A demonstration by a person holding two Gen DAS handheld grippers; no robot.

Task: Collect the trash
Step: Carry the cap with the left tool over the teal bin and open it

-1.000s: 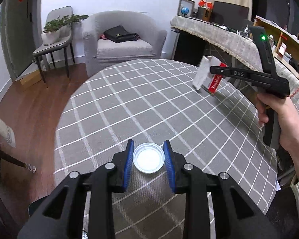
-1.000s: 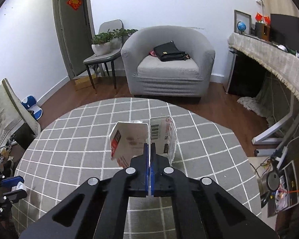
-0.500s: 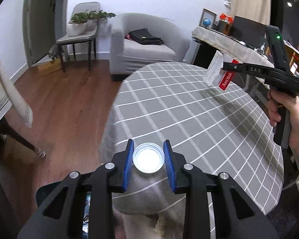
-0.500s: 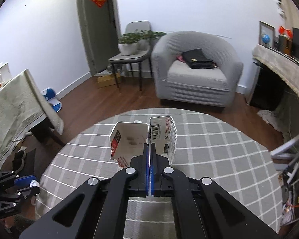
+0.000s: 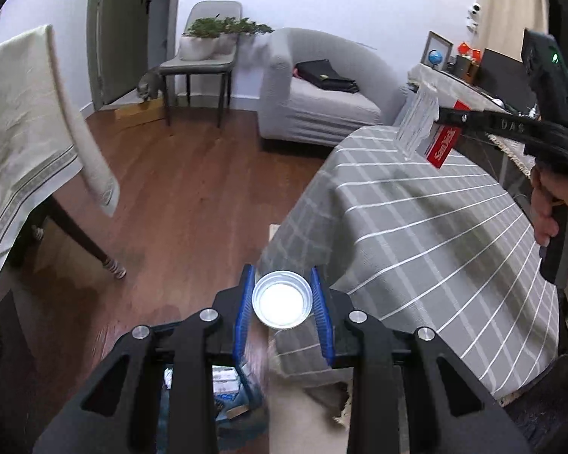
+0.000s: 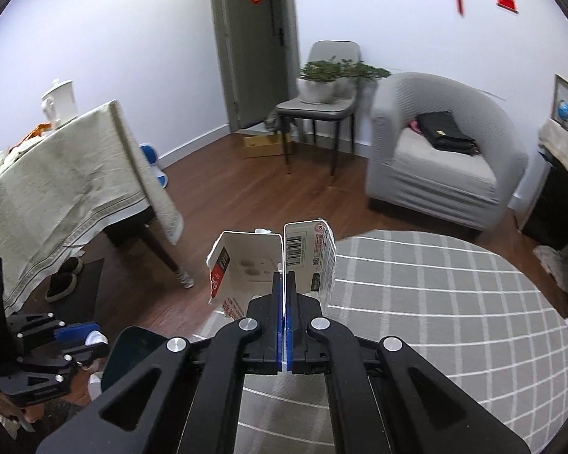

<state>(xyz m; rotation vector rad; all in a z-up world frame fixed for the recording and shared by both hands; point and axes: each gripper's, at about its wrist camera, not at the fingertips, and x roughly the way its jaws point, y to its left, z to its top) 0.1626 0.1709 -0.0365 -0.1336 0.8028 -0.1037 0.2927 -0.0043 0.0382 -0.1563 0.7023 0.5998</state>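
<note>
My left gripper (image 5: 281,276) is shut on a small round clear cup (image 5: 282,299), seen from above between the blue pads (image 5: 244,302). It hangs just off the left edge of the round table with the grey checked cloth (image 5: 416,234), over a dark container with blue and white items (image 5: 227,389). My right gripper (image 6: 284,280) is shut on torn white and red card packaging (image 6: 253,261), held above the table's (image 6: 435,302) near-left edge. The left wrist view shows that packaging (image 5: 420,125) in the right gripper (image 5: 441,117), with a hand on the grip. The left gripper (image 6: 91,336) appears at lower left.
A second table under a beige cloth (image 6: 64,189) stands to the left, shoes (image 6: 62,278) beneath it. Beyond the wood floor (image 5: 193,196) are a grey armchair (image 6: 443,151) with a black bag, a chair with potted plants (image 6: 322,106), and a cat (image 5: 147,83) near the door.
Both hands have swung left. The left gripper with the cup has gone from over the table to past its edge. The right gripper carried the packaging toward the same edge.
</note>
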